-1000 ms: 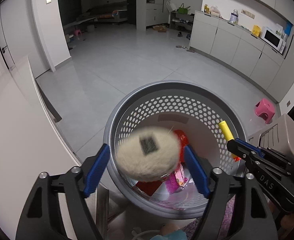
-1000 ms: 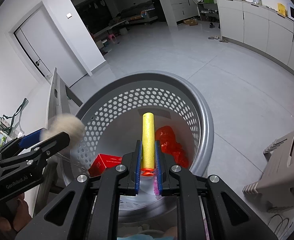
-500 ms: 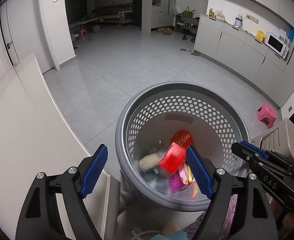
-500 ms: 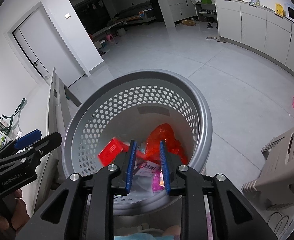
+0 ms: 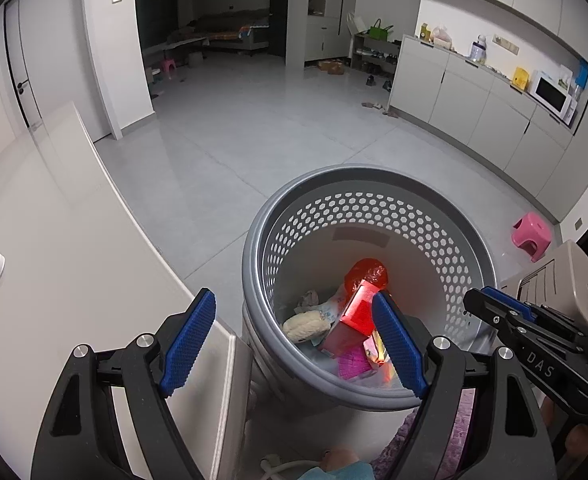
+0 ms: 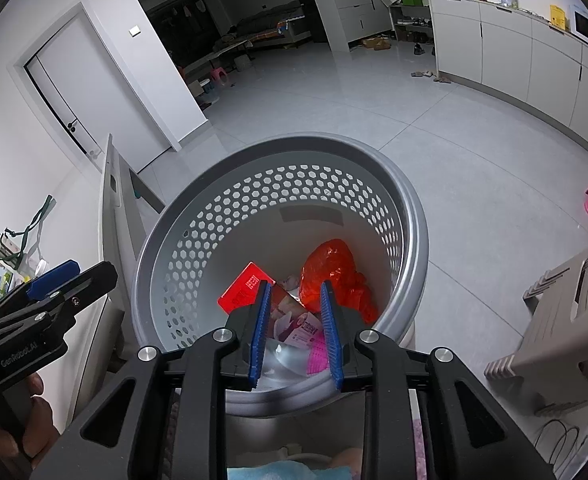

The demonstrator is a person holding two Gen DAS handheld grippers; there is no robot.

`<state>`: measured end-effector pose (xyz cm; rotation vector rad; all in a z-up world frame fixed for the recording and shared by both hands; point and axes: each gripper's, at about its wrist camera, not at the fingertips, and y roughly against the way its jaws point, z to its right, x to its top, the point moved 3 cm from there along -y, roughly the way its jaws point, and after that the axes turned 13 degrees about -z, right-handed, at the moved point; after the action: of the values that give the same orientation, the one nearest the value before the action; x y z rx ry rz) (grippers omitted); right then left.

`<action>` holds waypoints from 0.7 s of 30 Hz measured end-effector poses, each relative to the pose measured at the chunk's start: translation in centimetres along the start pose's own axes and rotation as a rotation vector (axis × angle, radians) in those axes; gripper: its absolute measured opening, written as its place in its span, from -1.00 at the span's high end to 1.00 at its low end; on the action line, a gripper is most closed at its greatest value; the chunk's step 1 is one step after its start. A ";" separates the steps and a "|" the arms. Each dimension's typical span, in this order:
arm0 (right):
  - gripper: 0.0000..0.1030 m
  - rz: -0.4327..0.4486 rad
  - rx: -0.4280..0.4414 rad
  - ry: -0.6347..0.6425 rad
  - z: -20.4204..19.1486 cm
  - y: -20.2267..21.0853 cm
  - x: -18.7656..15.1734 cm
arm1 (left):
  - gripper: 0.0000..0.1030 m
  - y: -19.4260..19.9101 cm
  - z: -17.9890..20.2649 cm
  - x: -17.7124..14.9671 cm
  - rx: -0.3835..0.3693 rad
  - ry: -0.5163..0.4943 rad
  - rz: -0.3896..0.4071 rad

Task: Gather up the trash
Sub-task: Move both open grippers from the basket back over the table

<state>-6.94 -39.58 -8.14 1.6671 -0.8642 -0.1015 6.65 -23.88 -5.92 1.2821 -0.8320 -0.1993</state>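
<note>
Right gripper (image 6: pixel 294 328): jaws have just been opening, now slightly parted with nothing between them; it is held over the near rim of the grey perforated plastic basket (image 6: pixel 410 216).
Left gripper (image 5: pixel 294 344): jaws wide apart and empty, held above the basket's left rim, next to the white bench (image 5: pixel 73 280).
Step in hand: a drop into the basket is judged finished; both grippers are free.
Next move: more trash must be found, probably on the bench to the left, and a gripper carried there.
Basket contents, below the grippers: crumpled red plastic bag (image 6: pixel 330 268), red cardboard box (image 6: pixel 241 292), fluffy cream pad (image 5: pixel 306 324), pink printed wrappers (image 5: pixel 354 364).
</note>
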 end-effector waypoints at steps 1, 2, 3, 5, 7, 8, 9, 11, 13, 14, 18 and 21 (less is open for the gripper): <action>0.51 0.001 -0.002 0.002 -0.1 0.1 0.0 | -0.53 0.1 0.0 0.0 -0.002 -0.001 0.001; 0.51 0.002 -0.004 0.003 -0.1 0.2 0.0 | -0.53 0.1 0.1 -0.1 -0.004 -0.003 0.004; 0.51 0.003 -0.006 0.003 -0.1 0.2 -0.1 | -0.54 0.1 0.0 -0.1 -0.004 -0.006 0.005; 0.50 0.000 -0.008 0.003 -0.2 0.3 -0.2 | -0.54 0.0 0.0 -0.2 -0.007 -0.007 0.004; 0.50 0.003 -0.014 0.006 -0.3 0.6 -0.3 | -0.54 -0.1 -0.2 -0.2 -0.014 -0.003 0.000; 0.50 0.007 -0.018 0.007 -0.3 0.8 -0.2 | -0.54 -0.1 -0.3 -0.3 -0.018 0.000 0.000; 0.50 0.012 -0.020 0.007 -0.5 1.0 -0.2 | -0.54 0.0 -0.4 -0.3 -0.020 0.000 0.002; 0.49 0.017 -0.023 0.009 -0.8 1.2 -0.3 | -0.54 0.2 -0.5 -0.3 -0.020 0.001 0.010; 0.48 0.020 -0.026 0.016 -1.1 1.5 -0.5 | -0.54 0.7 -0.9 -0.4 -0.023 0.004 0.020; 0.48 0.020 -0.025 0.021 -1.4 1.6 -0.5 | -0.54 1.0 -1.1 -0.5 -0.025 0.006 0.029; 0.46 0.032 -0.015 0.043 -2.7 2.2 -0.5 | -0.54 2.0 -2.3 -0.8 -0.021 0.013 0.052; 0.42 0.045 -0.001 0.070 -4.4 2.5 -0.3 | -0.54 2.9 -3.6 -1.2 -0.012 0.029 0.063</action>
<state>-6.15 -35.86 -4.73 1.6401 -0.8481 -0.0129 7.26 -19.54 -4.02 1.2427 -0.8445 -0.1351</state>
